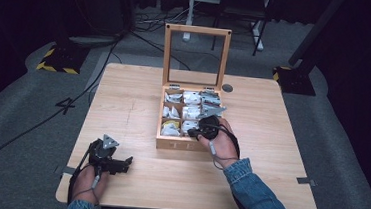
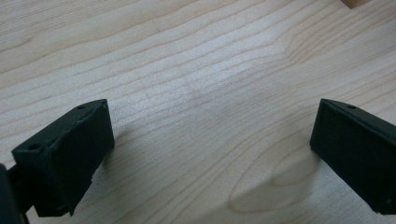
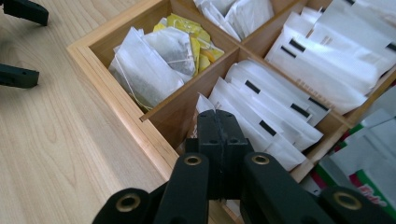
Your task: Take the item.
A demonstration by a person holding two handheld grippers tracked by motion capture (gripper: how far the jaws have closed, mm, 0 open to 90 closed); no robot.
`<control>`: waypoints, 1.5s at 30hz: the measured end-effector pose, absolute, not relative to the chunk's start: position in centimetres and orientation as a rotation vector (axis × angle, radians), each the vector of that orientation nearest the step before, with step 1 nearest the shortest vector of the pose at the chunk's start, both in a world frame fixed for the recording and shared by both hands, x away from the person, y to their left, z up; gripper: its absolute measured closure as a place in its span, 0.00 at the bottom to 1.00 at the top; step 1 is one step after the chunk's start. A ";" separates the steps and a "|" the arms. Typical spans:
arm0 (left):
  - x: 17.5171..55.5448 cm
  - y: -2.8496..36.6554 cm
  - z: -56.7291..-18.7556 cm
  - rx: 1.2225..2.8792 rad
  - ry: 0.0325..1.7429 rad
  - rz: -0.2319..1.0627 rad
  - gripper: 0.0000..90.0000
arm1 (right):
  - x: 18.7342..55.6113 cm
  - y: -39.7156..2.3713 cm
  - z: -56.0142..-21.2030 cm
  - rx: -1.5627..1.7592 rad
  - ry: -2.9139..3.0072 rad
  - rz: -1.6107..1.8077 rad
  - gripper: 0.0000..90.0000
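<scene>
Right gripper (image 3: 217, 122): I see my jaws pressed together over the box's near middle compartment, tips at a white sachet's (image 3: 203, 105) top edge; whether they pinch it, I cannot tell.
Left gripper (image 1: 128, 161): mine rests on the table (image 2: 196, 70), jaws wide apart, nothing between.
Wooden box (image 1: 180, 145): lid upright, sachets in compartments.

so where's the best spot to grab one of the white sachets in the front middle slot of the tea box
Take a white sachet by its top edge, coming straight down from above: they stand on edge, packed between the wooden dividers, so only that edge is free. The right gripper, jaws shut, sits at that slot.
</scene>
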State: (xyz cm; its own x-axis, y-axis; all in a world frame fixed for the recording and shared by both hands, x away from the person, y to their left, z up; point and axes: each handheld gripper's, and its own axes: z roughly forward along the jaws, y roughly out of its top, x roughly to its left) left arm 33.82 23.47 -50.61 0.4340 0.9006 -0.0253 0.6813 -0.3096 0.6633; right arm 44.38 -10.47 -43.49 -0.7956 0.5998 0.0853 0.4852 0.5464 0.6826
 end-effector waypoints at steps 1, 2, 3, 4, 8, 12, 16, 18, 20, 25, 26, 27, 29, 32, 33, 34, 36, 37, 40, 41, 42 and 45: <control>33.8 23.5 -50.6 2.088 1.326 0.473 0.00 | 44.3 -10.5 -43.4 0.914 2.612 1.084 1.00; 33.8 23.5 -50.6 2.088 1.326 0.473 0.00 | 44.2 -10.5 -43.2 0.905 2.605 1.089 1.00; 33.8 23.5 -50.6 2.088 1.326 0.473 0.00 | 44.1 -10.5 -43.0 0.892 2.597 1.096 1.00; 33.8 23.5 -50.6 2.088 1.326 0.473 0.00 | 44.1 -10.6 -42.8 0.887 2.587 1.106 1.00; 33.8 23.5 -50.6 2.088 1.326 0.473 0.00 | 43.8 -10.9 -41.9 0.862 2.548 1.136 1.00; 33.8 23.5 -50.6 2.090 1.323 0.473 0.00 | 43.6 -11.3 -41.2 0.853 2.507 1.183 1.00; 33.8 23.5 -50.6 2.087 1.326 0.473 0.00 | 43.3 -11.5 -40.6 0.848 2.475 1.224 1.00; 33.8 23.5 -50.6 2.087 1.326 0.473 0.00 | 43.2 -11.7 -40.4 0.846 2.461 1.243 1.00; 33.8 23.5 -50.6 2.088 1.326 0.473 0.00 | 43.0 -11.9 -40.2 0.850 2.445 1.265 1.00; 33.8 23.5 -50.6 2.088 1.326 0.473 0.00 | 42.4 -12.8 -39.5 0.851 2.404 1.332 1.00; 33.8 23.5 -50.6 2.088 1.326 0.473 0.00 | 42.2 -13.0 -39.4 0.854 2.394 1.349 1.00; 33.8 23.5 -50.6 2.087 1.326 0.473 0.00 | 42.0 -13.2 -39.3 0.853 2.387 1.364 1.00; 33.8 23.5 -50.6 2.088 1.324 0.475 0.00 | 41.6 -13.7 -39.1 0.854 2.367 1.394 1.00; 33.8 23.5 -50.6 2.088 1.326 0.473 0.00 | 41.2 -14.3 -38.6 0.850 2.349 1.411 1.00; 33.8 23.5 -50.6 2.088 1.326 0.473 0.00 | 41.0 -14.5 -38.3 0.851 2.341 1.420 1.00; 33.8 23.5 -50.6 2.088 1.326 0.473 0.00 | 40.9 -14.6 -38.1 0.846 2.333 1.428 1.00; 33.8 23.5 -50.6 2.087 1.326 0.473 0.00 | 40.7 -14.8 -37.9 0.843 2.326 1.438 1.00; 33.8 23.5 -50.6 2.088 1.326 0.473 0.00 | 40.5 -15.0 -37.7 0.843 2.319 1.445 1.00; 33.8 23.5 -50.6 2.088 1.324 0.474 0.00 | 40.2 -15.6 -37.3 0.843 2.297 1.473 1.00; 33.8 23.5 -50.6 2.088 1.324 0.474 0.00 | 40.1 -15.8 -37.2 0.850 2.291 1.482 1.00; 33.8 23.5 -50.6 2.088 1.326 0.473 0.00 | 40.1 -15.9 -37.1 0.852 2.286 1.486 1.00; 33.8 23.5 -50.6 2.087 1.325 0.474 0.00 | 39.9 -16.4 -37.1 0.860 2.264 1.503 1.00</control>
